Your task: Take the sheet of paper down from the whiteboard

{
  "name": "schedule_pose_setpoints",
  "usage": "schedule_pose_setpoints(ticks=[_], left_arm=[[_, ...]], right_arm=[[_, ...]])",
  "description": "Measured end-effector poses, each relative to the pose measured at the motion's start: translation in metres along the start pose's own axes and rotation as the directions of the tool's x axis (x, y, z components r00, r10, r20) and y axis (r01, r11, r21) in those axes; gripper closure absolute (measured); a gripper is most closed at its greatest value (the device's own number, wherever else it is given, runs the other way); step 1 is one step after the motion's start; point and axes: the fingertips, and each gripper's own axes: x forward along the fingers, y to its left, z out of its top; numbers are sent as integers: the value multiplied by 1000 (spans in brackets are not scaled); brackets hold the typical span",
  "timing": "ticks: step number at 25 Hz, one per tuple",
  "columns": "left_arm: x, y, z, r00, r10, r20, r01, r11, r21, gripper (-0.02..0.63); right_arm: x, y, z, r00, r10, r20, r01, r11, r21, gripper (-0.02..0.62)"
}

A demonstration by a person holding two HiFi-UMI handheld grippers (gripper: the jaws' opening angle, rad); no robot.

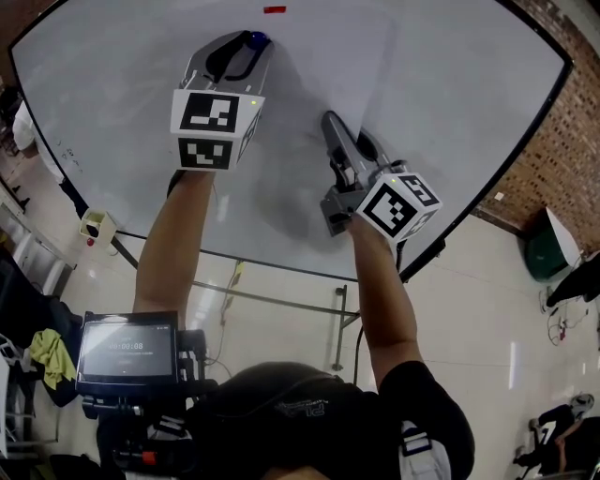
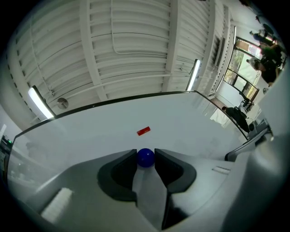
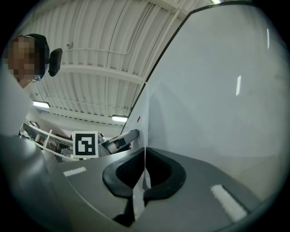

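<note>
On the whiteboard point(image 1: 112, 103) hangs a white sheet of paper point(image 1: 328, 66), hard to tell from the board. A round blue magnet point(image 1: 258, 38) sits at its upper part. My left gripper point(image 1: 251, 41) is at the magnet. In the left gripper view the blue magnet point(image 2: 145, 157) lies between the jaw tips of the left gripper point(image 2: 145, 159), touching both. My right gripper point(image 1: 330, 120) is lower right, at the sheet's edge. In the right gripper view the right gripper point(image 3: 145, 152) is shut on the thin paper point(image 3: 145, 139), seen edge-on.
A small red magnet point(image 1: 274, 9) sticks to the board above the blue one, also the red magnet point(image 2: 143, 131) ahead of the left jaws. A screen device point(image 1: 127, 349) hangs at my chest. Brick wall point(image 1: 562, 122) and a green bin point(image 1: 539, 248) stand right.
</note>
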Motion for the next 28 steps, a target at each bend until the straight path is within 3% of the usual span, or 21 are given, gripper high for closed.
schedule_pose_setpoints(ticks=[9,17,25,28], left_arm=[[-2,2,-38,998,0,-62,-2,999,-44,483],[-28,0,-72,995,24,-92,-33,994,-103,483],[-55,-23,-136,980,-2,-201,-31,986,-161,483],[-74,-65,-124,976,6,-218,-43,986,-163,482]], right_arm=[[2,-4,-14,1000,-8,-18,9,999,37,583],[-15,-27,-38,995,-84,-59,86,996,24,583],[-35,-38,-94,976,-145,-165,149,989,13,583],[-75,-35,-87,971,-146,-191,143,989,-30,583]])
